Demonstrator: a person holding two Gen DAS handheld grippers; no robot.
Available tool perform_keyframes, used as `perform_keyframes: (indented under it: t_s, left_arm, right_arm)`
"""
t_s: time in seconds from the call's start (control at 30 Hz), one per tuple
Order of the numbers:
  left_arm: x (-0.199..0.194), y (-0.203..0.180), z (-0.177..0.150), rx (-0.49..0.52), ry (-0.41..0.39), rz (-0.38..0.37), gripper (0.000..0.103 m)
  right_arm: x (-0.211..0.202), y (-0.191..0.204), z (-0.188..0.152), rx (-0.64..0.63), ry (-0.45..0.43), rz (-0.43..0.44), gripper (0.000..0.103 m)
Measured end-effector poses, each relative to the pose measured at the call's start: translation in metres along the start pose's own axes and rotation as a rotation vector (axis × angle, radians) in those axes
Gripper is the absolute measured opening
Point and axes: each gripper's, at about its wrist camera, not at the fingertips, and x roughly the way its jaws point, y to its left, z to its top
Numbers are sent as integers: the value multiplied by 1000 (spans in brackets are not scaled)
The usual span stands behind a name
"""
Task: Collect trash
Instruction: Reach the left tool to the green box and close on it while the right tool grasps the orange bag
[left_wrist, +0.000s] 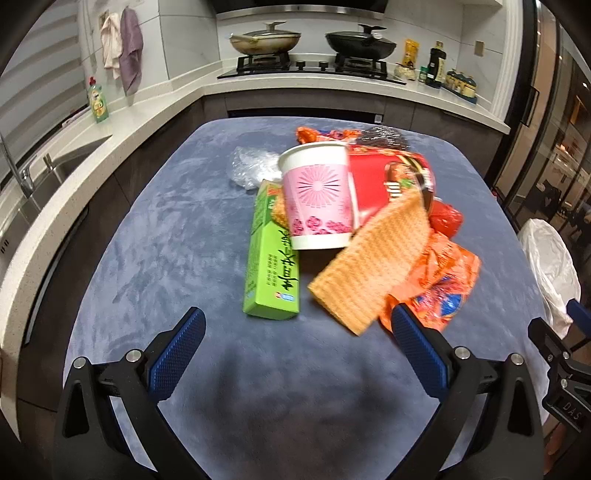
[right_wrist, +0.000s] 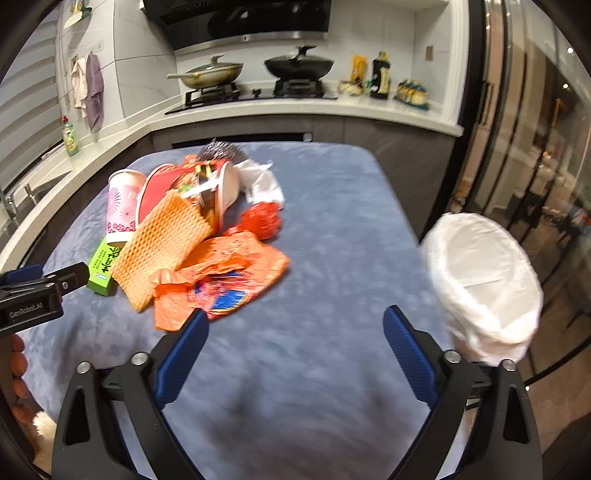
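A heap of trash lies mid-table on the blue cloth: a pink paper cup, a green box, an orange foam net, an orange plastic wrapper, a red noodle bowl and crumpled clear plastic. My left gripper is open and empty, just short of the green box's near end. My right gripper is open and empty over bare cloth, with the orange wrapper beside its left finger. The foam net leans on the red bowl.
A bin with a white liner stands off the table's right edge. A white tissue, a red crumpled wrapper and a steel scourer lie behind the heap. A counter with a stove and pans runs behind, a sink at left.
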Motion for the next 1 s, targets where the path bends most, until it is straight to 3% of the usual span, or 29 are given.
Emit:
perform_keyframes:
  t_s: [0.2, 0.7, 0.93, 1.0]
  left_arm:
    - [27, 21, 9, -32, 16, -14, 96]
    - [82, 48, 18, -96, 87, -49, 91]
    - [101, 61, 17, -163, 138, -145, 83]
    - [99, 59, 17, -154, 131, -166, 73]
  right_arm:
    - [36, 13, 5, 45, 54, 51, 76]
    - [98, 33, 8, 111, 158, 122, 60]
    - [115, 35, 7, 155, 186, 152, 54]
    - [117, 37, 8, 149, 184, 151, 48]
